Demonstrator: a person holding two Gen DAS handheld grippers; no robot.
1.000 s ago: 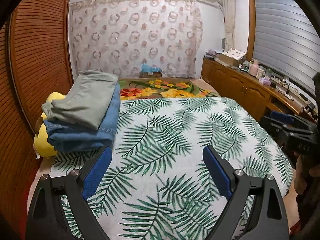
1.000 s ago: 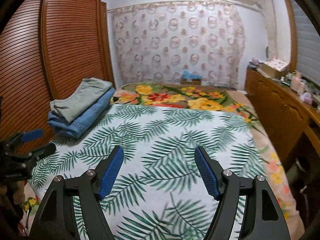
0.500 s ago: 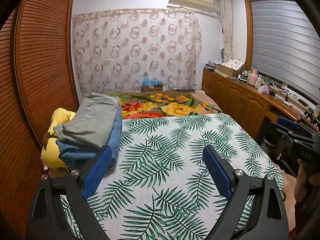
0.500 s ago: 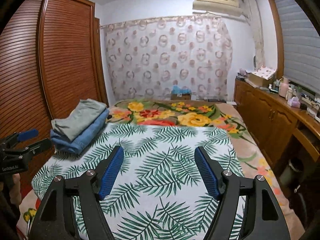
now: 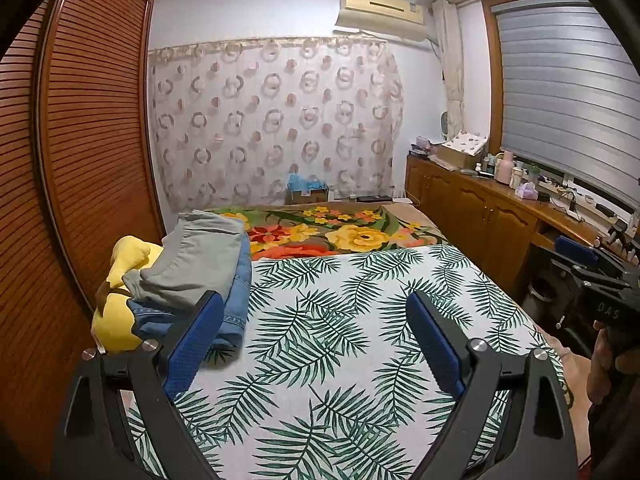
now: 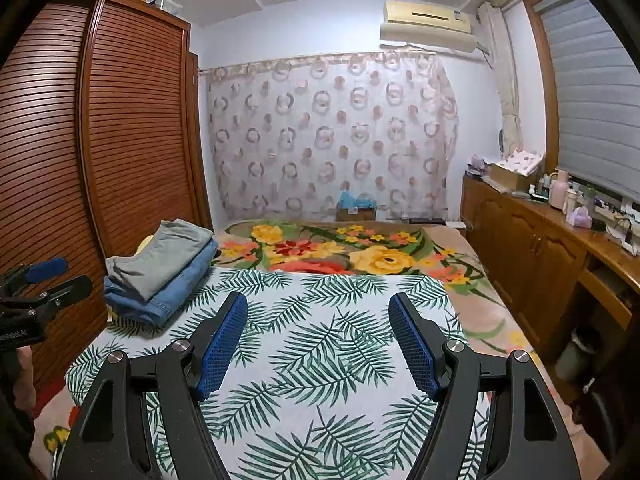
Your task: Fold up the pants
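Two folded pants stacked on the bed [image 6: 360, 360]: grey pair [image 6: 168, 252] atop jeans [image 6: 176, 288]. Your left tool [image 5: 312, 320] and right tool [image 6: 318, 320] both spread, pinching nothing.

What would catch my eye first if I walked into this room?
Probably the palm-leaf sheet covering the near part of the bed, with a bright flowered blanket beyond it. On the sheet's far left corner, folded grey pants lie stacked on folded jeans.
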